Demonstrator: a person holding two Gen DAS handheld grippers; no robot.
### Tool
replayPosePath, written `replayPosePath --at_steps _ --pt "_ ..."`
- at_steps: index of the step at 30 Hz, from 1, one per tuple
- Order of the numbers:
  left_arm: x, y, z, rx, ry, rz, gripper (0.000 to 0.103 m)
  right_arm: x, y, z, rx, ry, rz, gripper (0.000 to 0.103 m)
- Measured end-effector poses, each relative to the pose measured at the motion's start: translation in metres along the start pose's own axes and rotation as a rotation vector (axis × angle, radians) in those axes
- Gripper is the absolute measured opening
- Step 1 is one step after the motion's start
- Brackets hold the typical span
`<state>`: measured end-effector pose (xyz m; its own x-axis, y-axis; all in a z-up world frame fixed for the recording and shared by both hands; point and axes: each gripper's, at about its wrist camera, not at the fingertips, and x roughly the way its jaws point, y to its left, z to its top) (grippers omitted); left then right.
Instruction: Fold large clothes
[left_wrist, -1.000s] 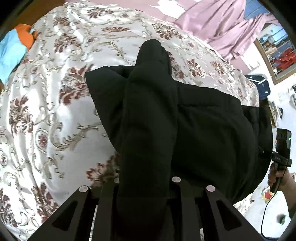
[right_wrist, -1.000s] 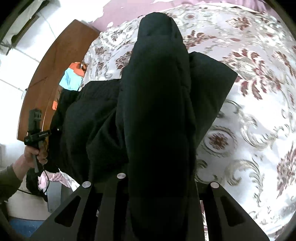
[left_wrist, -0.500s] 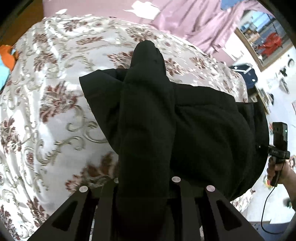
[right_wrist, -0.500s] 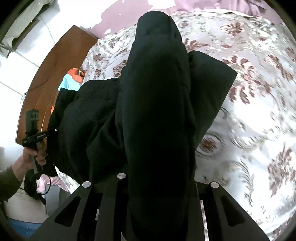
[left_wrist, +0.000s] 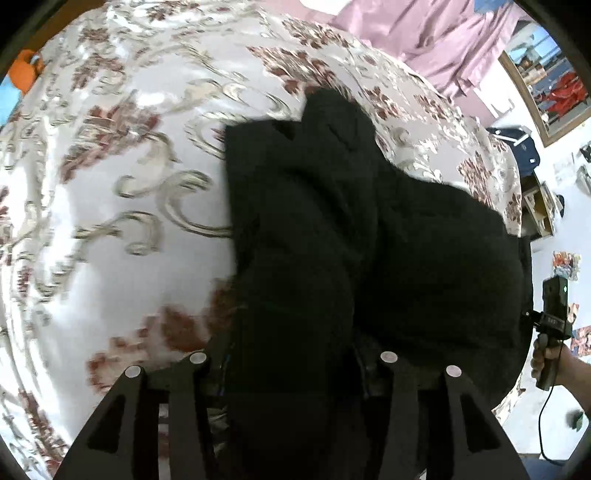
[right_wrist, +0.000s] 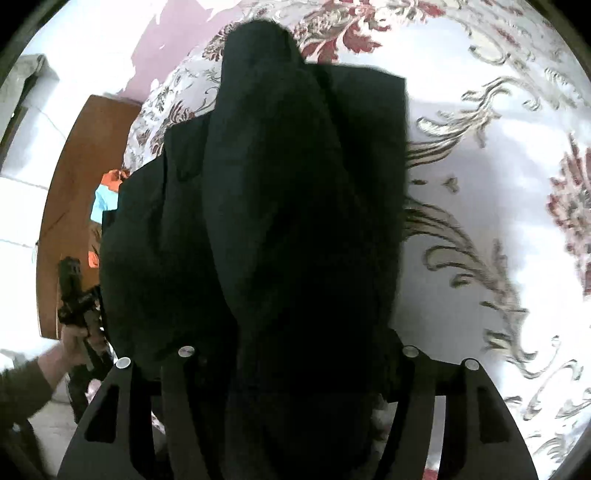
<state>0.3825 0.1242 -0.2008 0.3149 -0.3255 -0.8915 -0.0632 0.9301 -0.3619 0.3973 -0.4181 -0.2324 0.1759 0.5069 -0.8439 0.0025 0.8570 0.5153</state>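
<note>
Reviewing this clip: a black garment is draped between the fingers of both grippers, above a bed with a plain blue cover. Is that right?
Not quite. The black garment does lie between both grippers' fingers, but the bed cover is white satin with a dark red floral and scroll pattern, not plain blue. Both wrist views show it.

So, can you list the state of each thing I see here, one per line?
Black garment: bunched, partly folded, lying on the bedspread.
Floral bedspread: spread flat over the bed.
Left claw: jaws just widened, cloth between them.
Right claw: jaws just widened, cloth between them.
</note>
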Motion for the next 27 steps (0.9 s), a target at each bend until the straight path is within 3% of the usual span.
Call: replayPosePath --at_steps 6,11,13,16,19,21,23,24,27 --pt "-0.036 0.000 0.000 0.008 -0.024 0.064 0.046 -0.045 -0.014 -0.017 0.051 -0.057 -0.059 0.059" --pt "-0.060 -0.022 -0.012 0.058 -0.031 0.142 0.046 -0.073 -0.011 -0.033 0.127 -0.116 -0.128 0.071" --pt "-0.065 -0.036 -0.022 0.111 -0.003 0.165 0.046 -0.080 0.004 -0.044 0.118 -0.131 -0.152 0.079" --pt "-0.073 -0.056 -0.036 0.141 0.020 0.141 0.046 -0.091 0.036 -0.061 0.105 -0.146 -0.192 0.079" --pt "-0.083 -0.081 -0.050 0.163 0.054 0.109 0.047 -0.109 0.067 -0.077 0.117 -0.179 -0.176 0.080" --pt "-0.093 -0.105 -0.061 0.200 0.063 0.125 0.050 -0.120 0.088 -0.089 0.125 -0.194 -0.172 0.081" --pt "-0.106 -0.125 -0.069 0.223 0.059 0.114 0.063 -0.131 0.117 -0.103 0.133 -0.202 -0.167 0.086" --pt "-0.118 -0.139 -0.075 0.227 0.048 0.093 0.065 -0.135 0.132 -0.108 0.131 -0.196 -0.157 0.086" --pt "-0.144 -0.168 -0.090 0.238 0.020 0.081 0.073 -0.146 0.170 -0.119 0.061 -0.175 -0.107 0.087"
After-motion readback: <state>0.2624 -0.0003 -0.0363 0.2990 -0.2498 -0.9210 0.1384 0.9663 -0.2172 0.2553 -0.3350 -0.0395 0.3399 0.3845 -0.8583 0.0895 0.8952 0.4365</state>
